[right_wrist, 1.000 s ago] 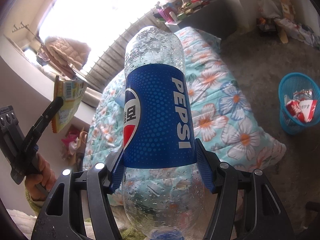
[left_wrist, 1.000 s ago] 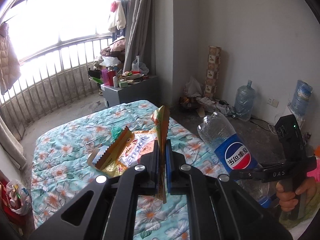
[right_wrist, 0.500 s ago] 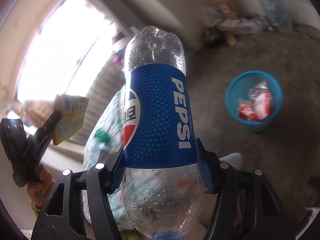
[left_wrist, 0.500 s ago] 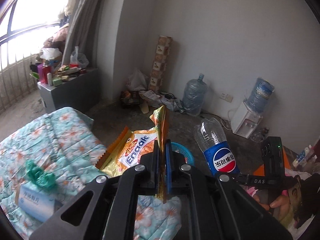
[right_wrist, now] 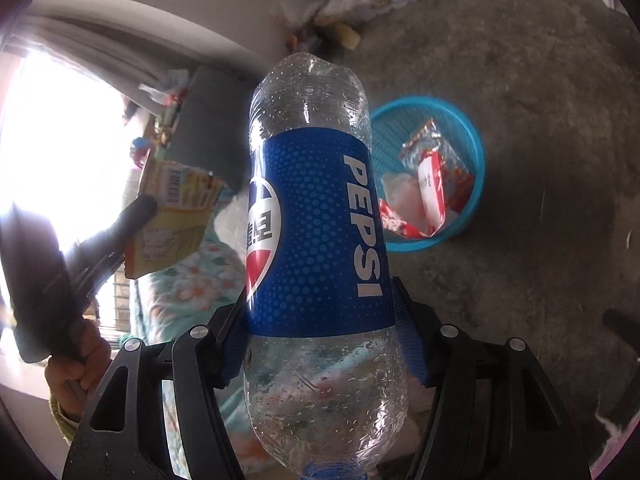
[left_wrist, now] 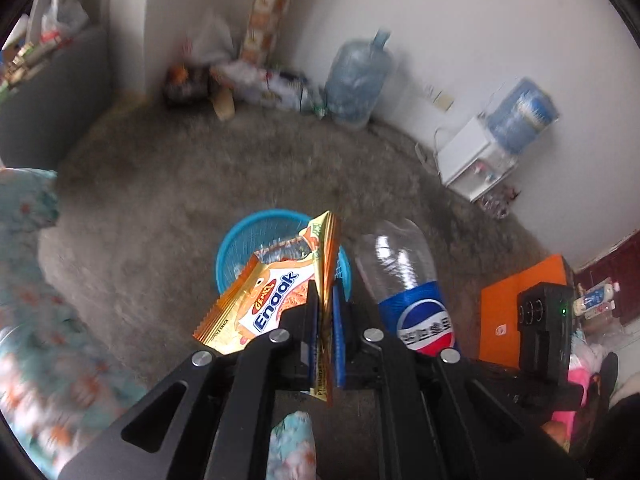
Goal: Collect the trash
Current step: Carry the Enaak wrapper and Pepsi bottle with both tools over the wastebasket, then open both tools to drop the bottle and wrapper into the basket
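Note:
My left gripper (left_wrist: 326, 320) is shut on an orange Enaak snack wrapper (left_wrist: 264, 304), held in the air above a blue mesh trash basket (left_wrist: 244, 236) on the floor. My right gripper (right_wrist: 320, 320) is shut on an empty clear Pepsi bottle (right_wrist: 316, 216) with a blue label, held bottom end forward. The bottle also shows in the left wrist view (left_wrist: 404, 280), just right of the basket. In the right wrist view the basket (right_wrist: 476, 152) lies ahead to the right and holds red and white wrappers (right_wrist: 432, 184). The wrapper (right_wrist: 172, 208) shows at the left.
A bed with a floral cover (left_wrist: 24, 280) lies to the left. Against the far wall stand a large water jug (left_wrist: 356, 80), a white water dispenser (left_wrist: 480, 156) and a pile of bags and clutter (left_wrist: 248, 76). An orange box (left_wrist: 520, 312) is at right. The floor is grey concrete.
Both grippers have swung from over the bed toward the floor. The blue basket now sits right behind the wrapper and closer ahead of the bottle. Both grips are unchanged.

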Tool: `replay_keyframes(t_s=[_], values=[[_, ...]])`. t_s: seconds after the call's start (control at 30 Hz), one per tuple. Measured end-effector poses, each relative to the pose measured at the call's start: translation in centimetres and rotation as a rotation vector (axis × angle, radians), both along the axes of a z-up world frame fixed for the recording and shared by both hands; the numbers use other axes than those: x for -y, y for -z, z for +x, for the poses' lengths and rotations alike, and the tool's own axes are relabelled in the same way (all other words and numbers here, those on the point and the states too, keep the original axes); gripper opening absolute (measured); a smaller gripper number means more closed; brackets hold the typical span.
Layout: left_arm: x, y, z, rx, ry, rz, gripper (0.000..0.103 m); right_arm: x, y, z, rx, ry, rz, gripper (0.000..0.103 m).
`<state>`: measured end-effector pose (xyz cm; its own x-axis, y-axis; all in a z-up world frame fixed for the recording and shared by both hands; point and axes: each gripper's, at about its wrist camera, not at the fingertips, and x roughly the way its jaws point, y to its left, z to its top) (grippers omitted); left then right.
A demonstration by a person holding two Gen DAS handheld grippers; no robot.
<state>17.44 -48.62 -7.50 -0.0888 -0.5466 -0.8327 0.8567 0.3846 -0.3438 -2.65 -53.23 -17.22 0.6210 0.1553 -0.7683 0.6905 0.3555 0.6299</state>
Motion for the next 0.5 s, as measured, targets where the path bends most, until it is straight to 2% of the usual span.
replay_keyframes(t_s=[0.17,0.2,0.23,0.27,0.37,0.5], values=[[3.7,3.8,1.0,-0.010,-0.006,0.061,0.007,4.1,4.4,4.6,-0.073,-0.059,0.051,0.062],[4.0,4.2,1.1,-0.010,-0.007,0.065,0.007,5.0,5.4,5.5,-0.090,-0.066,0.056,0.065],[4.4,4.6,1.2,-0.010,-0.007,0.069,0.007,5.7,6.2,6.2,-0.092,-0.073,0.059,0.076],[4.6,5.1,1.3,-0.012,-0.009,0.073,0.007,6.5,7.0,6.9,-0.097,-0.072,0.056,0.080],[5.0,6.2,2.0,-0.028,-0.013,0.077,0.007,7.5,8.7,7.2,-0.172,-0.010,0.015,0.082],[5.5,7.6,2.5,-0.044,-0.014,0.084,0.007,7.2,8.8,4.5,-0.114,0.075,0.032,0.082]])
